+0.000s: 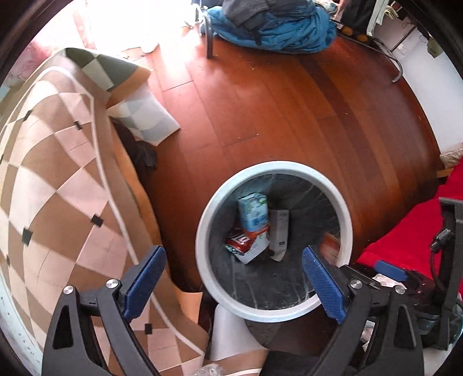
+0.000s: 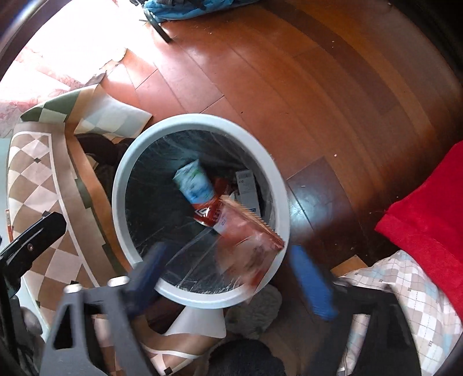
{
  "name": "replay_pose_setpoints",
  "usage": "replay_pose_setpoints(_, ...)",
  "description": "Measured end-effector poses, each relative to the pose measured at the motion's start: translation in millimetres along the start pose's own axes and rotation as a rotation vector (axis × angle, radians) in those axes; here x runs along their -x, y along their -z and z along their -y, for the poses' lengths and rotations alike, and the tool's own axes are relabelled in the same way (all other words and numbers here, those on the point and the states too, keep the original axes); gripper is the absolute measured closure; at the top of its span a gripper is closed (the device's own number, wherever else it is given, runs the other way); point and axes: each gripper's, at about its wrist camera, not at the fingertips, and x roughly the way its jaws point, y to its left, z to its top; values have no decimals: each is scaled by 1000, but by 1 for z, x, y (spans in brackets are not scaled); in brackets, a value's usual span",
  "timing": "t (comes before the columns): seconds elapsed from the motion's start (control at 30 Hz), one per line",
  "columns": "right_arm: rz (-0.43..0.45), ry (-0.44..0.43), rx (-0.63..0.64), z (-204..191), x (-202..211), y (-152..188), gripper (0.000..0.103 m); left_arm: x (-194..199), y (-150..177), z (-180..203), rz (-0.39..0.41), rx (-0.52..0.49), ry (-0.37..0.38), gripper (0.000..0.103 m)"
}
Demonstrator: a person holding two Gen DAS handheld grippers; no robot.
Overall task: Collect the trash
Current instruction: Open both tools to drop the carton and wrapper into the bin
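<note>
A round grey bin [image 1: 202,222] with a black liner stands on the wooden floor; it also shows in the right wrist view [image 2: 121,173]. Inside lie a blue-white carton [image 1: 253,212], a red can [image 1: 240,245] and a grey box [image 1: 279,228]. My left gripper [image 1: 233,286] is open and empty, held over the bin's near rim. My right gripper [image 2: 228,277] is open above the bin. A red-pink plastic wrapper [image 2: 249,243], blurred, is loose in the air between its fingers over the bin's near rim. The carton [image 2: 195,183] and can [image 2: 207,214] show below it.
A checkered brown-and-white cloth [image 1: 58,188] covers furniture on the left. A red blanket [image 2: 428,214] and a plaid pillow [image 2: 405,292] lie on the right. A blue heap of clothes [image 1: 275,26] sits at the far end of the floor [image 1: 289,101].
</note>
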Motion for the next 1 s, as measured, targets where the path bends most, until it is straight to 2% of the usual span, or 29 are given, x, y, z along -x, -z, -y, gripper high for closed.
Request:
replay_pose_setpoints(0.23, 7, 43, 18, -5, 12, 13, 0, 9, 19, -6, 23, 3, -59, 6)
replay_pose_setpoints(0.53, 73, 141, 96, -21, 58, 40, 0, 50, 44, 1, 82, -4, -92, 5)
replay_pose_setpoints(0.73, 129, 138, 90, -26, 99, 60, 0, 89, 58, 6, 135, -3, -88, 5)
replay_pose_setpoints(1.0, 242, 112, 90, -38, 169, 94, 0, 158, 79, 5, 247, 1, -70, 5)
